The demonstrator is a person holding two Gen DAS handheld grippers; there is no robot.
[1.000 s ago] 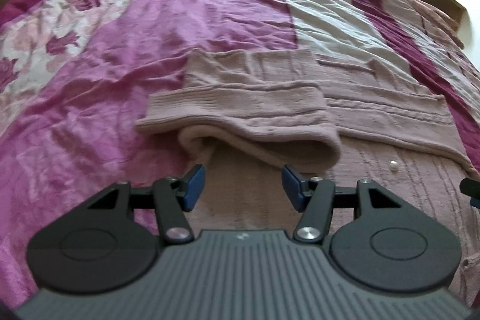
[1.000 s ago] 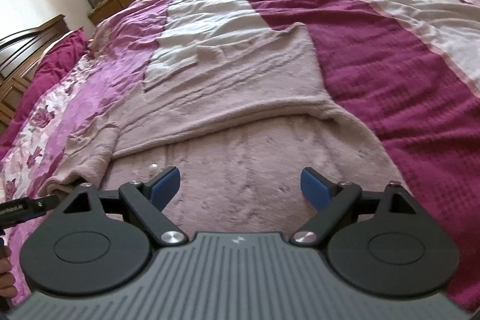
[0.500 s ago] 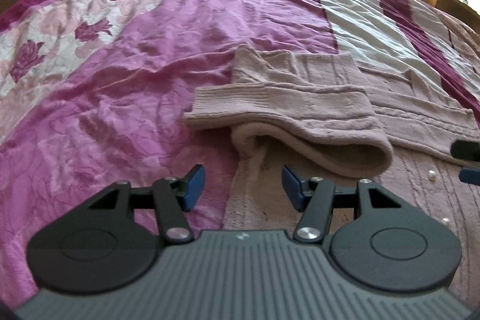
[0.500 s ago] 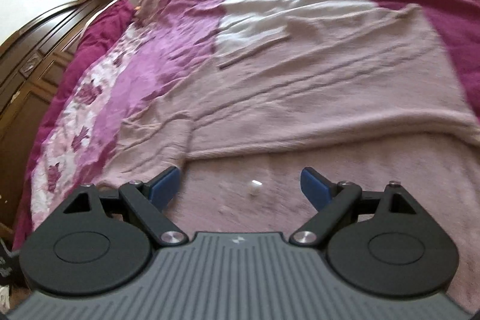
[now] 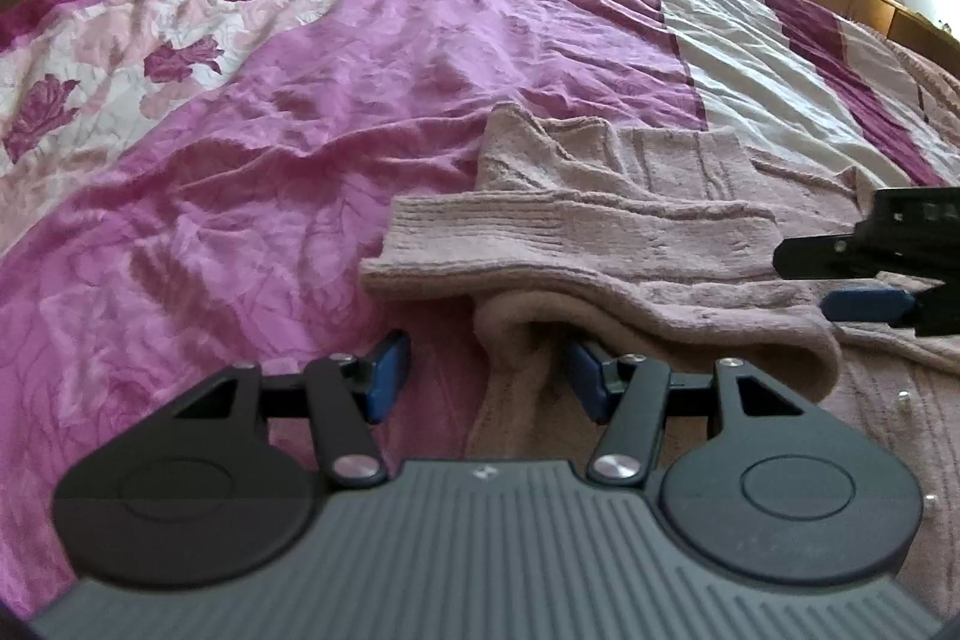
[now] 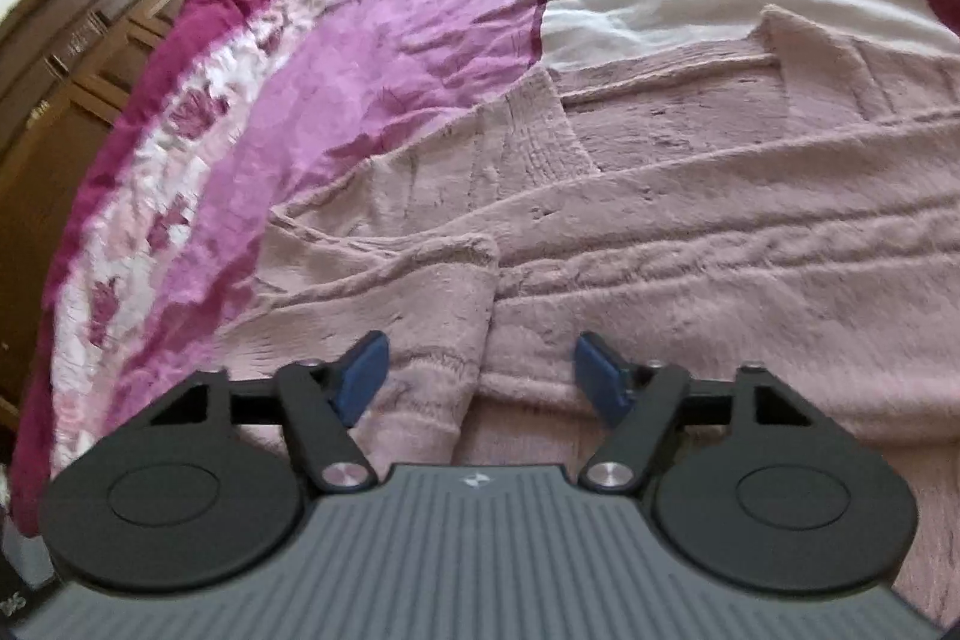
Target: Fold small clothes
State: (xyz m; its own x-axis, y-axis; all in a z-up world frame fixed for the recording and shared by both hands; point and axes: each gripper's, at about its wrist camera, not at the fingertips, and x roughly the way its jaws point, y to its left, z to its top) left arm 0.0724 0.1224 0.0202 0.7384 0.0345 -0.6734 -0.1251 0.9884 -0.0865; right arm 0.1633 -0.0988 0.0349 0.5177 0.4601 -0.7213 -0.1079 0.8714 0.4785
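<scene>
Sweater (image 5: 630, 232) lay on the bed (image 5: 270, 148) with one sleeve (image 5: 576, 250) folded across, folding unfinished; left gripper (image 5: 489, 370) jaws apart at the sweater's edge, right gripper (image 6: 477, 376) jaws just narrowing, apart over the sleeve.

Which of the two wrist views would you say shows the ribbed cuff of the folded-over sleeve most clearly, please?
The left wrist view: the ribbed cuff lies flat and sharp, its whole end edge visible above the left gripper. The right wrist view shows the same cuff obliquely and blurred, beyond the right gripper.

Home bedroom: bed with bedspread (image 5: 372, 112), wooden headboard (image 6: 78, 58).
</scene>
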